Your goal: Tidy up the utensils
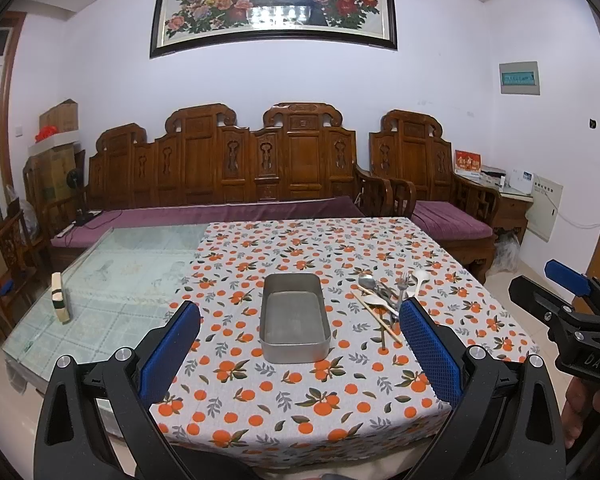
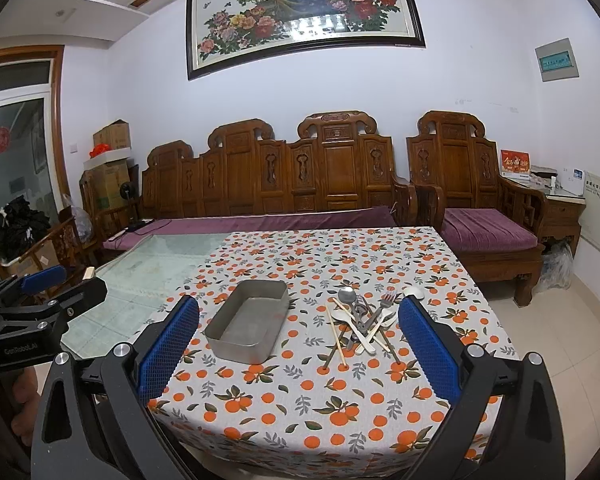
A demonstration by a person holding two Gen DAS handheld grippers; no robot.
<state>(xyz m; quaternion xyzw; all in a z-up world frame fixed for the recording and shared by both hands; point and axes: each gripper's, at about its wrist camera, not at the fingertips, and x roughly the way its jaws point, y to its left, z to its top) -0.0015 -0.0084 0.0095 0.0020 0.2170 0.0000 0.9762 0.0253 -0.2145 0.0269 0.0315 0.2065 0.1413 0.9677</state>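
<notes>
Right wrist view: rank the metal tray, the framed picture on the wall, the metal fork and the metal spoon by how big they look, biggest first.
1. framed picture, though it hangs far off.
2. metal tray.
3. metal fork and metal spoon: too alike to rank, since both lie tangled in the pile with parts hidden.

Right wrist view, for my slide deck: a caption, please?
Open right hand-held gripper faces an empty metal tray and jumbled utensils on an orange-print tablecloth.
</notes>
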